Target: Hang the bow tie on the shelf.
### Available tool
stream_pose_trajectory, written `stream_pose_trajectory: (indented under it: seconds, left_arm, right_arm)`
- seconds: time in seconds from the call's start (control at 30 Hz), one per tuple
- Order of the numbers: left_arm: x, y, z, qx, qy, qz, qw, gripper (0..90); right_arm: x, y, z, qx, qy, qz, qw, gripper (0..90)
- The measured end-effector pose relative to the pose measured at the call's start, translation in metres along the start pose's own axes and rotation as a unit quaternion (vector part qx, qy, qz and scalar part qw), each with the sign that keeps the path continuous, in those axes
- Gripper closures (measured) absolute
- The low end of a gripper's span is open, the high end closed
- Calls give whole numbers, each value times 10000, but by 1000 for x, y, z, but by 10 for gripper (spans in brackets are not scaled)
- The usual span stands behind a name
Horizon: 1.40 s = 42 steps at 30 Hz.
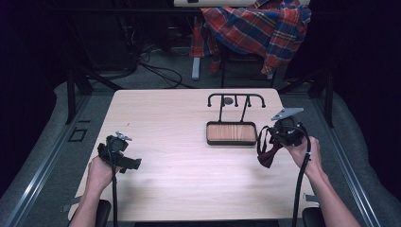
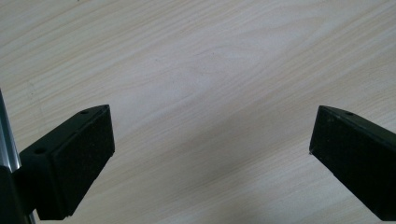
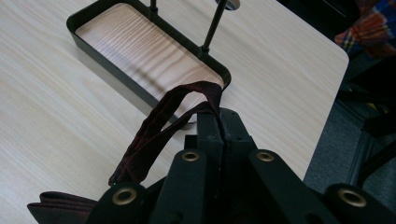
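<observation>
Nearest, the right gripper (image 3: 219, 122) has its fingers pinched shut on the thin strap of a dark red bow tie (image 3: 154, 135), whose pleated, soft satin bow dangles below them (likely bound for the black hook stand (image 1: 235, 100) beyond). The left gripper (image 2: 210, 154) gapes empty over pale tabletop (image 2: 196, 60).

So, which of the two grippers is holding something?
The right gripper: its jaws are shut on the dark red bow tie. The left gripper stands open over bare table.
</observation>
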State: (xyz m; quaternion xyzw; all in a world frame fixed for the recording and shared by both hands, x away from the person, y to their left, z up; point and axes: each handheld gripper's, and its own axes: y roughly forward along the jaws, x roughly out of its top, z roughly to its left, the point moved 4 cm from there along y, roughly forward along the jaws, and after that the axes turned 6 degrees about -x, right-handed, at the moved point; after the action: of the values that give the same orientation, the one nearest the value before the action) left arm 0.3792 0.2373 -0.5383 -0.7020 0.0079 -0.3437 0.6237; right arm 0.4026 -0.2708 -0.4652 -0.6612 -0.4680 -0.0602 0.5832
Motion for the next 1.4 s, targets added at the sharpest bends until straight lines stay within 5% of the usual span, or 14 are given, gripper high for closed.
stream_pose_trajectory:
  seconds: [0.67, 1.4]
  left_arm:
    - [0, 2, -1, -6, 40, 32, 10000, 1]
    - [1, 2, -1, -19, 43, 36, 10000, 1]
  right_arm:
    - [43, 0, -22, -175, 225, -477, 9985, 888]
    - [69, 9, -40, -317, 373, -583, 9971, 887]
